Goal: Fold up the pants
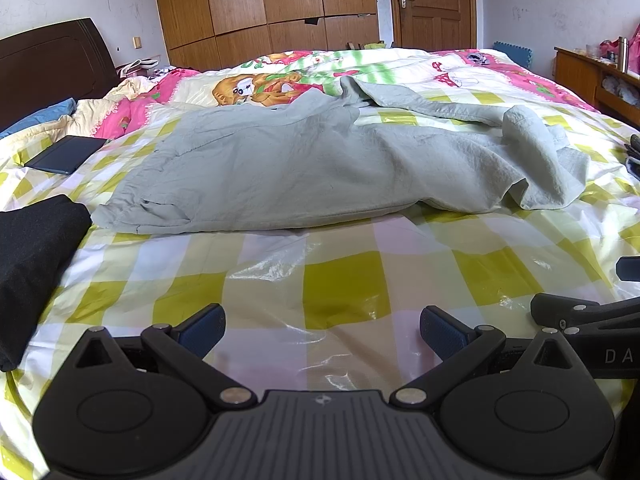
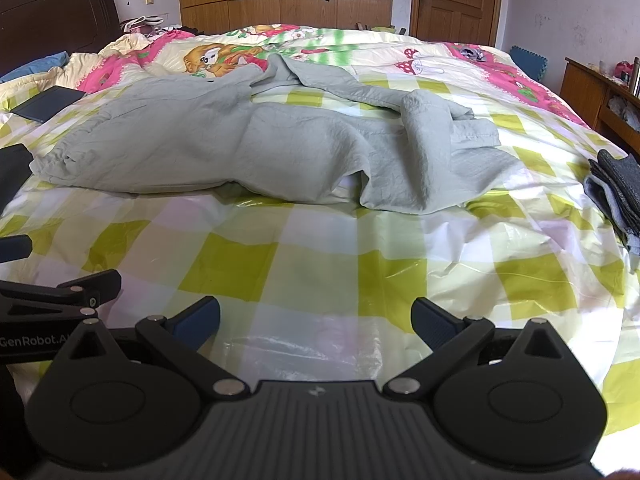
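Pale grey-green pants (image 1: 304, 168) lie crumpled across the bed, waistband to the left, legs bunched and twisted to the right (image 2: 424, 152). My left gripper (image 1: 322, 330) hovers open over the checked sheet, well short of the pants' near edge, nothing between its blue pads (image 1: 204, 330). Over the same sheet my right gripper (image 2: 316, 322) is open too and holds nothing. Each gripper shows at the edge of the other's view: the right one (image 1: 588, 316) and the left one (image 2: 60, 292).
A glossy yellow-and-white checked sheet (image 1: 344, 280) covers the bed. Folded black cloth (image 1: 32, 264) lies at the left, a dark flat tablet (image 1: 66, 154) behind it. Folded dark grey clothes (image 2: 618, 196) sit at the right edge. Wardrobe, door and a wooden cabinet (image 2: 592, 92) stand beyond.
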`<state>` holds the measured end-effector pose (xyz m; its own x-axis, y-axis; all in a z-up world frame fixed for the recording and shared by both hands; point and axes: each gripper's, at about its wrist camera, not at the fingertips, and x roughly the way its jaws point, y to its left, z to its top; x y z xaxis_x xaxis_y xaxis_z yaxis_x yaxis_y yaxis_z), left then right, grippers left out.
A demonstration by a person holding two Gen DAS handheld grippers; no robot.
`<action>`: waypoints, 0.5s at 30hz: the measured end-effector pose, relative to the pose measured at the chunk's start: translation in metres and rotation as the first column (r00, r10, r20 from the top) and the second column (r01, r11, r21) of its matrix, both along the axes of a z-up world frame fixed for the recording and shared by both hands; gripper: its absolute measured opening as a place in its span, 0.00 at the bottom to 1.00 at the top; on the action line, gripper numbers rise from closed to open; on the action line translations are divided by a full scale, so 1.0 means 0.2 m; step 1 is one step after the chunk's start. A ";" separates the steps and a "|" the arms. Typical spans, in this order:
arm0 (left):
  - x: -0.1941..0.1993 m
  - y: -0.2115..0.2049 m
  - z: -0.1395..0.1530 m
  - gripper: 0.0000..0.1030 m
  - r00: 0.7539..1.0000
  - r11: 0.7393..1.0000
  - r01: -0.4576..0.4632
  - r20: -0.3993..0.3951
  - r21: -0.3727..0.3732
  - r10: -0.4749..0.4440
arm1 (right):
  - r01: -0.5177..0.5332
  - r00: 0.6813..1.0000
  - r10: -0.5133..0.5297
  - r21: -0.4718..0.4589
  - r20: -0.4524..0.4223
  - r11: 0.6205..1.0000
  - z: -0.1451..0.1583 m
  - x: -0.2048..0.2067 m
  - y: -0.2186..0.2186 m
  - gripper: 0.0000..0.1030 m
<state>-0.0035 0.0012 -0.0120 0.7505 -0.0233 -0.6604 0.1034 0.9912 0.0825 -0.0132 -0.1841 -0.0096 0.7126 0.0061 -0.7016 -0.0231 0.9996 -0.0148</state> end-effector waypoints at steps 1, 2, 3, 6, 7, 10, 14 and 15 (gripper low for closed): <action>0.00 0.00 0.00 1.00 1.000 1.000 0.000 -0.001 0.000 0.000 | 0.000 1.000 0.000 0.000 -0.001 1.000 0.00 0.00 0.00 0.98; 0.00 0.00 0.00 1.00 1.000 1.000 0.000 -0.001 0.000 0.000 | 0.000 1.000 0.000 0.000 -0.002 1.000 0.00 0.00 0.00 0.98; 0.00 0.00 0.00 1.00 1.000 1.000 0.000 -0.001 0.000 0.000 | -0.001 1.000 0.001 0.000 -0.001 1.000 0.00 0.00 0.00 0.98; 0.00 0.00 0.00 1.00 1.000 1.000 0.000 0.001 0.000 0.000 | -0.001 1.000 0.001 0.001 -0.001 1.000 0.00 0.00 0.00 0.98; 0.00 0.00 0.00 1.00 1.000 1.000 0.000 0.000 0.000 0.000 | -0.001 1.000 0.001 0.001 -0.001 1.000 0.00 0.00 0.00 0.98; 0.00 0.00 0.00 1.00 1.000 1.000 0.000 0.000 0.000 0.000 | -0.001 1.000 0.001 0.002 -0.002 1.000 0.00 0.00 0.00 0.98; 0.00 0.00 0.00 1.00 1.000 1.000 0.000 0.000 -0.001 0.000 | -0.001 1.000 0.001 0.002 -0.002 1.000 0.00 0.00 0.00 0.98; 0.00 0.00 0.00 1.00 1.000 1.000 0.000 0.000 0.000 0.000 | -0.001 1.000 0.001 0.002 -0.002 1.000 0.00 0.00 0.00 0.98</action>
